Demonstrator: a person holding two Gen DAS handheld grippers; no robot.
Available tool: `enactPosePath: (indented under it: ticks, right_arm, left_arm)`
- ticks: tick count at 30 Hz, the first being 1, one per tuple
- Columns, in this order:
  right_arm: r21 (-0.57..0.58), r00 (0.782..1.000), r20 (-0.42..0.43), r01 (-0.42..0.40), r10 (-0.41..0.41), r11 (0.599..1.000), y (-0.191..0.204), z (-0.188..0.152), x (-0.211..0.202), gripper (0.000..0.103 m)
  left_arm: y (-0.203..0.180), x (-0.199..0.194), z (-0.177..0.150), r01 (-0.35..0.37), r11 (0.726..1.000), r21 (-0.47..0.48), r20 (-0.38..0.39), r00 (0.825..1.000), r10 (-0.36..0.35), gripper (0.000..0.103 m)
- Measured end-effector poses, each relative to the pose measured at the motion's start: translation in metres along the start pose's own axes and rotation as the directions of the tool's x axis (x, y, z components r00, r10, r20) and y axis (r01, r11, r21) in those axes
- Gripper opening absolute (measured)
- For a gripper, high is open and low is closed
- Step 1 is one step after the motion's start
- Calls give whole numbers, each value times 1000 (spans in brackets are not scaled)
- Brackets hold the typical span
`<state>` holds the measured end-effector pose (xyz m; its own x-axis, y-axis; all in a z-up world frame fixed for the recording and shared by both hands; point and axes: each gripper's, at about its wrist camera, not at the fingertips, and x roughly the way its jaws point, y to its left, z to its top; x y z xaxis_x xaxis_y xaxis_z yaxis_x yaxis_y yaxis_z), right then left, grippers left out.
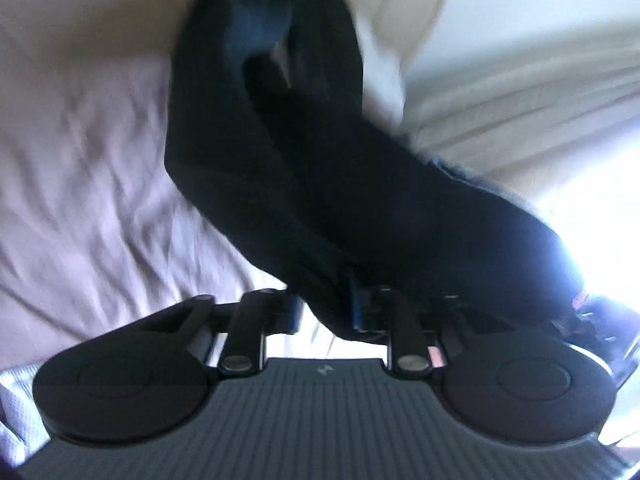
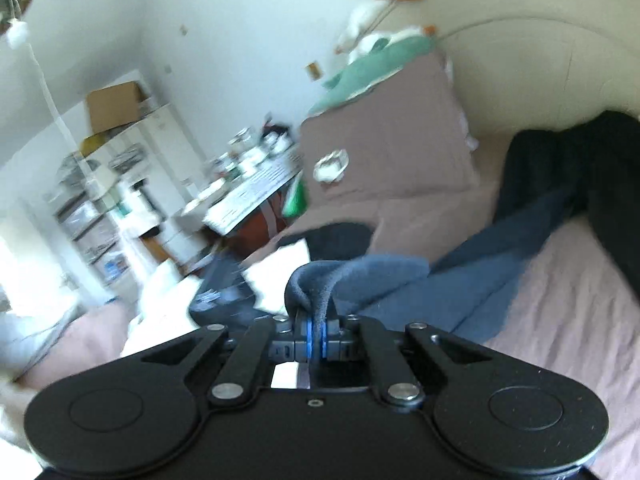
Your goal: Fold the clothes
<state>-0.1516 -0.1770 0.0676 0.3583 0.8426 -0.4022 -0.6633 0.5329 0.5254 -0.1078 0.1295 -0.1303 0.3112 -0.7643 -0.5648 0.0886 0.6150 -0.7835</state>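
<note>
The right gripper (image 2: 316, 336) is clenched on a bunched edge of the blue garment (image 2: 432, 284), a thin fold pinched between its blue pads. From there the cloth runs away to the right across the pink bed (image 2: 560, 320), draping and sagging as it goes. It looks like a soft, thick, fleecy knit: limp, not slippery, not fragile, light enough for one pinch to carry, though with some drag from its trailing length.

In the left wrist view, dark cloth (image 1: 304, 184) fills the middle and comes down between the left gripper (image 1: 326, 308) fingers. The jaws stand partly apart there; blur and shadow hide whether the pads press on it, so I cannot tell if it is held. Whether this dark cloth is the same garment is also unclear.

A black garment (image 2: 568, 168) lies heaped at the far right of the bed.

Such cloth folds best taken at corners or along a hem, two holds well apart, so it hangs flat rather than roped.
</note>
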Motion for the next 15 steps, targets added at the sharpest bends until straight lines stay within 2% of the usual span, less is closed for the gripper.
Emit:
enactPosePath:
  ticks: [1, 2, 3, 4, 5, 6, 7, 9, 11, 13, 15]
  right_arm:
    - [59, 999, -41, 4, -2, 998, -10, -14, 1, 6]
    - [117, 997, -81, 11, -1, 993, -20, -28, 2, 6]
    - [166, 992, -124, 25, -4, 986, -29, -41, 5, 6]
    - [176, 984, -178, 65, -33, 982, -37, -52, 12, 6]
    - [159, 969, -231, 123, -84, 980, -45, -66, 18, 6]
    - [142, 954, -272, 170, -127, 975, -52, -78, 21, 6]
    - [129, 939, -305, 207, -160, 970, -59, -89, 24, 6]
    - [156, 937, -315, 207, -150, 966, -69, -101, 23, 6]
    - [215, 947, -302, 182, -112, 960, -71, -103, 19, 6]
    - [230, 950, -295, 174, -101, 958, -70, -102, 21, 6]
    - [233, 949, -303, 166, -91, 958, -67, -100, 24, 7]
  left_arm:
    - [-6, 9, -3, -88, 995, 52, -26, 996, 90, 39]
    - [-11, 14, -6, -194, 974, 114, -15, 980, 197, 43]
    - [-15, 18, -8, -294, 942, 163, 6, 955, 297, 45]
    - [-16, 20, -10, -384, 903, 192, 36, 923, 384, 45]
    - [-18, 20, -12, -452, 867, 211, 72, 892, 447, 45]
    - [-21, 18, -14, -490, 844, 217, 114, 871, 477, 45]
    - [-25, 17, -15, -509, 831, 227, 145, 861, 488, 45]
    - [-38, 18, -17, -484, 835, 261, 172, 875, 453, 50]
    - [-52, 20, -20, -465, 834, 297, 196, 884, 424, 55]
    - [-70, 31, -21, -481, 802, 353, 216, 876, 430, 56]
    - [-87, 38, -28, -493, 770, 405, 216, 870, 443, 63]
